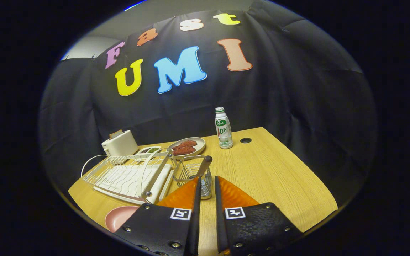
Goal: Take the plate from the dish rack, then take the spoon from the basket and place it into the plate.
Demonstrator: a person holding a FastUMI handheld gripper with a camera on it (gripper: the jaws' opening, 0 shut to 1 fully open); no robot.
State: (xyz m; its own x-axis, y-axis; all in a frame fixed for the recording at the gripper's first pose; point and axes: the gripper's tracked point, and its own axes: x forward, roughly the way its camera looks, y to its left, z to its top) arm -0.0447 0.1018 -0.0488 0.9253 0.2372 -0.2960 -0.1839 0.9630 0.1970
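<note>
A pink plate (pixel 119 217) lies flat on the wooden table (pixel 269 177), close beside my left finger and in front of the dish rack. The white wire dish rack (pixel 130 174) stands empty. To its right stands a small wire basket (pixel 190 172), and the spoon (pixel 205 165) rests in it with its dark handle slanting up and out. My gripper (pixel 206 179) sits just short of the basket, its tips level with the basket's near side. The fingers are almost together, with a narrow gap and nothing between them.
Behind the rack are a white toaster (pixel 121 143), a small tray of food (pixel 148 150) and a beige plate with red food (pixel 187 145). A white bottle (pixel 223 128) stands further back, near a cable hole (pixel 246 140). Bare tabletop stretches to the right.
</note>
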